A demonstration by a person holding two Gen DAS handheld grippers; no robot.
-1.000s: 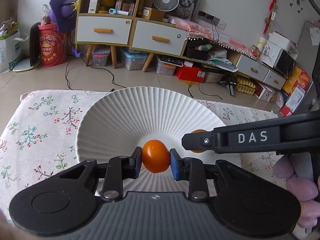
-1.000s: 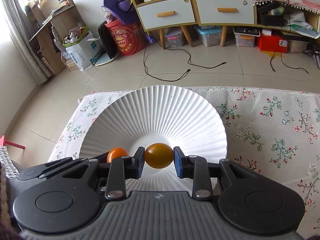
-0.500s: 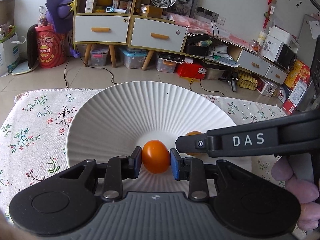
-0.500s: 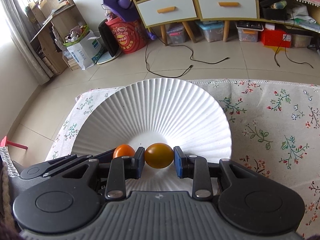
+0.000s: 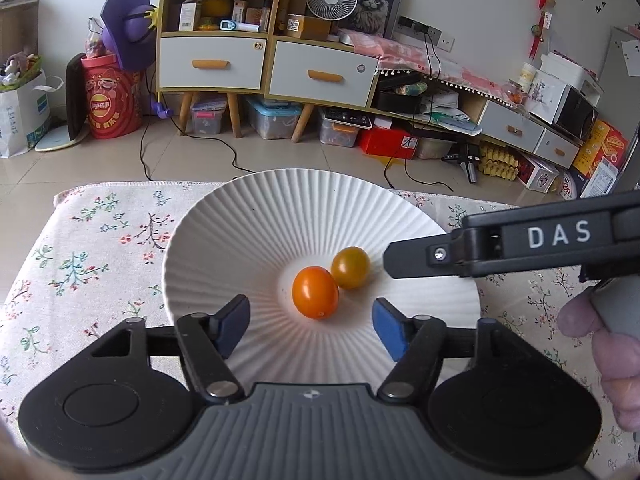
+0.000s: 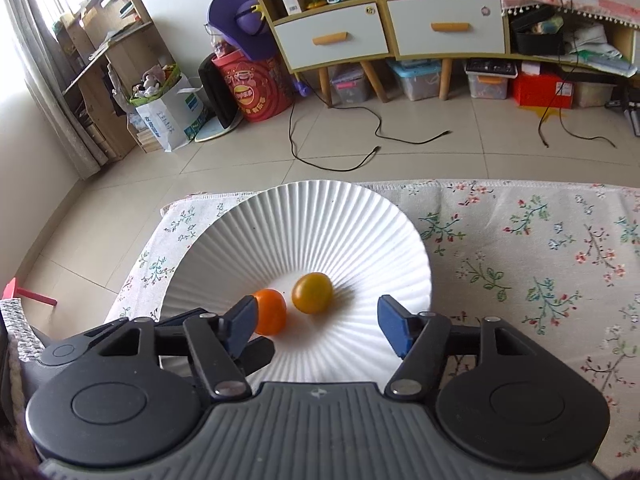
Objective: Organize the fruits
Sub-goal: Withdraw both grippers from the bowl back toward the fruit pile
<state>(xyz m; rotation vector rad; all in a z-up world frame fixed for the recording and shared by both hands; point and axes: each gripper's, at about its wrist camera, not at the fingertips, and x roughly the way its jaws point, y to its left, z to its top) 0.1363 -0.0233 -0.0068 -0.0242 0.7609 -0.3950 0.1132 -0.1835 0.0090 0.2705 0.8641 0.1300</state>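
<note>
An orange cherry tomato (image 5: 315, 292) and a yellower cherry tomato (image 5: 351, 267) lie side by side at the centre of a white ribbed plate (image 5: 248, 224). They also show in the right wrist view, the orange tomato (image 6: 271, 311) left of the yellow one (image 6: 312, 293) on the plate (image 6: 320, 216). My left gripper (image 5: 311, 326) is open just in front of the orange tomato, holding nothing. My right gripper (image 6: 316, 326) is open just in front of the yellow tomato, holding nothing. The right gripper's side shows in the left wrist view (image 5: 500, 244).
The plate sits on a floral tablecloth (image 6: 540, 264) near the table's far edge. Beyond are the tiled floor (image 6: 360, 152), a cabinet with drawers (image 5: 264, 64), cables and storage boxes.
Both grippers opened and let go of their tomatoes, which now rest on the plate. Both grippers drew back a little from the plate centre.
</note>
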